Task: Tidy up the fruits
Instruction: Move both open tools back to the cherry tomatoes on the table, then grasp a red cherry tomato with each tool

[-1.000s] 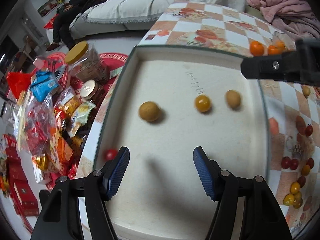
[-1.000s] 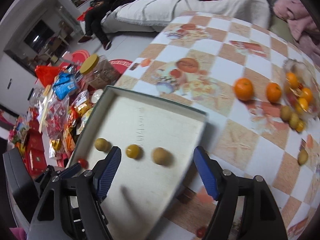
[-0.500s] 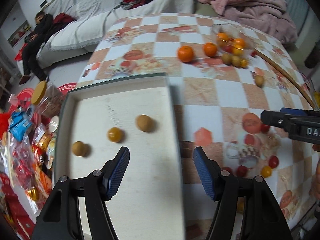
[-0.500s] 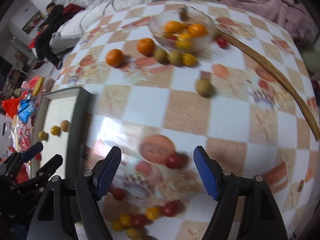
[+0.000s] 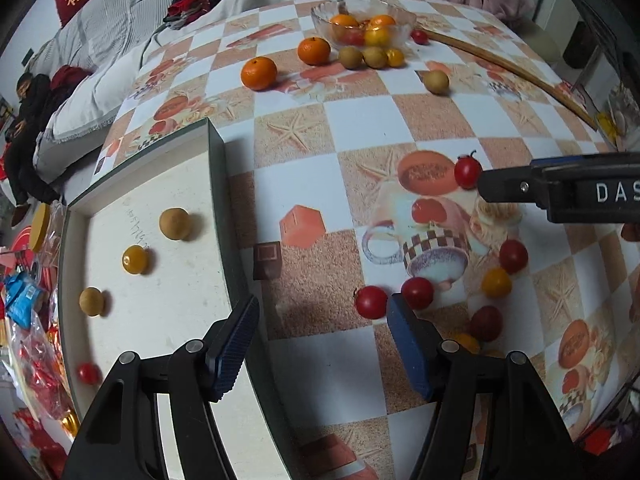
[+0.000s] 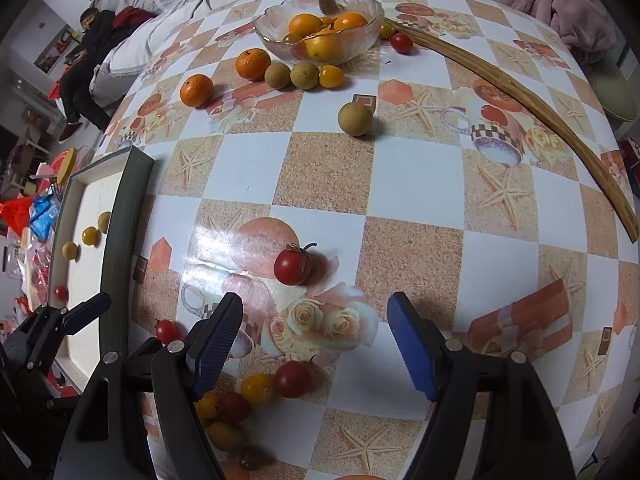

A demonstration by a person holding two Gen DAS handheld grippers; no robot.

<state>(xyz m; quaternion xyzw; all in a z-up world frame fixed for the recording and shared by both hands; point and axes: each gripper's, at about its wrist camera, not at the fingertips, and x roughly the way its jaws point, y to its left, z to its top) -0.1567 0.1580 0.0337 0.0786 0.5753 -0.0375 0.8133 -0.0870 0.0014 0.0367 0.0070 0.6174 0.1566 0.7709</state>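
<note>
Counter (image 6: 420,184), covered in a checked, picture-printed cloth, carries everything. At its left edge lies the shallow tray (image 5: 218,200), holding two brown longan-like fruits, one yellow cherry tomato (image 5: 135,259) and one small red tomato near its front corner. At the far side stands the glass bowl (image 6: 320,20) with oranges inside; two loose oranges (image 6: 196,90), three small fruits and a lone brown fruit (image 6: 355,119) lie just in front of it. A curved wooden stick (image 6: 520,92) runs along the right side.

Right gripper (image 6: 314,344): fingers spread wide, holding nothing, low over the counter. The stemmed red tomato (image 6: 293,267) lies directly ahead of the gap, slightly left of centre, near but not yet between the fingers; being round, it sets no preferred grasp axis. A straight advance would likely bracket it. The right gripper is the nearer one to this fruit.

Left gripper (image 5: 320,340): fingers likewise released and empty, straddling the tray's right wall and the bare cloth. A red cherry tomato (image 5: 371,301) sits just inside its right finger.

Obstacles: a cluster of red and yellow cherry tomatoes (image 6: 256,390) lies beneath and behind the right gripper's left finger; the other gripper stands close alongside, so crossing paths appears the main risk.
</note>
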